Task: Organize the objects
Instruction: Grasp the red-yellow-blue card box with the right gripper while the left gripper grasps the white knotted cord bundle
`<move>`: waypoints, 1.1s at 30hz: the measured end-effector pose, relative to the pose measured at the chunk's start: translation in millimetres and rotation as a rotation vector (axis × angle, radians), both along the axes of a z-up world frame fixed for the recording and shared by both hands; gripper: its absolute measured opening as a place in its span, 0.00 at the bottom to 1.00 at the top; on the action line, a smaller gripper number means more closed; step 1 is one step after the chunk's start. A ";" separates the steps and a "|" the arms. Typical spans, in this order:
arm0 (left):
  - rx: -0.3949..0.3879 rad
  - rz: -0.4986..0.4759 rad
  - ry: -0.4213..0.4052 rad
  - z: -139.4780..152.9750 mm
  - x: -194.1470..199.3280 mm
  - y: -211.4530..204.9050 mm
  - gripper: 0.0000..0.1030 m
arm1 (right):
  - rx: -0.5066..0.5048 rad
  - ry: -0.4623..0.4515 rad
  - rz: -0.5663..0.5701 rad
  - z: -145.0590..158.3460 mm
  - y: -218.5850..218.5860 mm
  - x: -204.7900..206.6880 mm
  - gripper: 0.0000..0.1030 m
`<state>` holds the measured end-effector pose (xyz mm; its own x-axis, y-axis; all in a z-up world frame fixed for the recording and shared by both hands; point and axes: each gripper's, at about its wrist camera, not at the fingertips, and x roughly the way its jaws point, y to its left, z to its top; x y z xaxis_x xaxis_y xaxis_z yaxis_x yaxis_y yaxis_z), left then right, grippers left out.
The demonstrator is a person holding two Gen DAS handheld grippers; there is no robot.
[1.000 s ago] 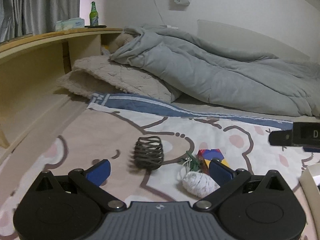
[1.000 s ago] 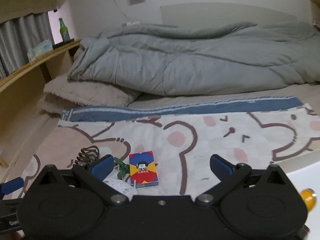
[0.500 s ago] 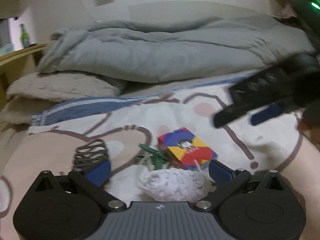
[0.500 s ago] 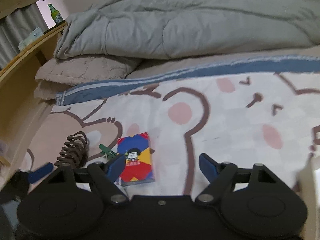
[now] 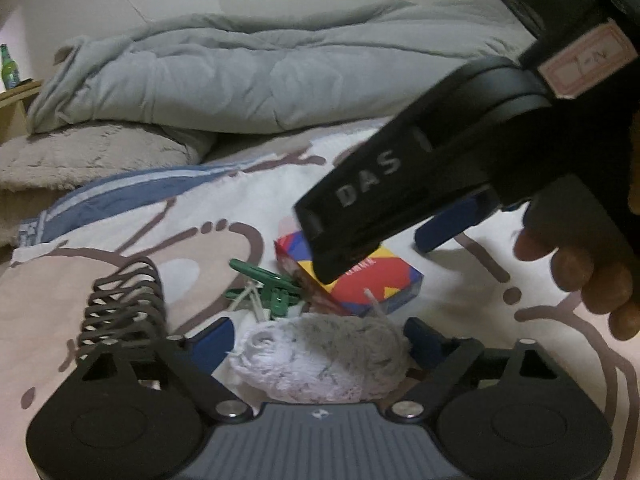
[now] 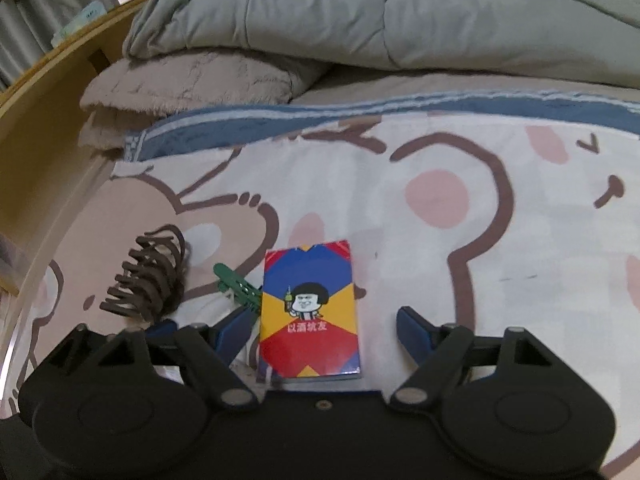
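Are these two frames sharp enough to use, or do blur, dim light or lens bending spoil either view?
Left wrist view: dim and soft; the right gripper looms close and smeared, covering part of the card box. Right wrist view: sharper, the card box print shows clearly; the shelf edge bows from the fisheye.

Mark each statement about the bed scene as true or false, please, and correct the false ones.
1. A white ball of yarn lies between the left gripper fingers. True; its jaws are closing.
2. The card box stands upright on its edge. False: it lies flat on the blanket.
3. The green clip lies between the brown hair claw and the card box. True.
4. The right gripper holds the hair claw. False: it is open over the card box.
5. The grey duvet covers the card box. False: it is bunched behind.
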<state>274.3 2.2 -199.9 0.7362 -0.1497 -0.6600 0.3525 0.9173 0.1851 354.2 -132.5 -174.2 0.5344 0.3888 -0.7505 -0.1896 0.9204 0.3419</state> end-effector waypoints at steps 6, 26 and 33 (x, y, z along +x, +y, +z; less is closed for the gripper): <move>0.019 -0.010 0.001 -1.6 -2.5 -1.9 0.77 | 0.022 0.032 0.003 -8.5 2.9 2.5 0.76; 0.042 0.000 0.066 26.0 -54.0 10.8 0.76 | -0.187 -0.035 0.127 -5.1 -6.1 -48.8 0.59; 0.005 0.075 0.087 47.4 -78.3 17.8 0.76 | -0.290 -0.036 0.170 2.7 -26.4 -94.1 0.59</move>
<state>196.1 19.9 -152.5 0.6849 -0.0929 -0.7227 0.2979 0.9408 0.1615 260.1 -158.9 -171.4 0.5084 0.2480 -0.8247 -0.3558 0.9326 0.0611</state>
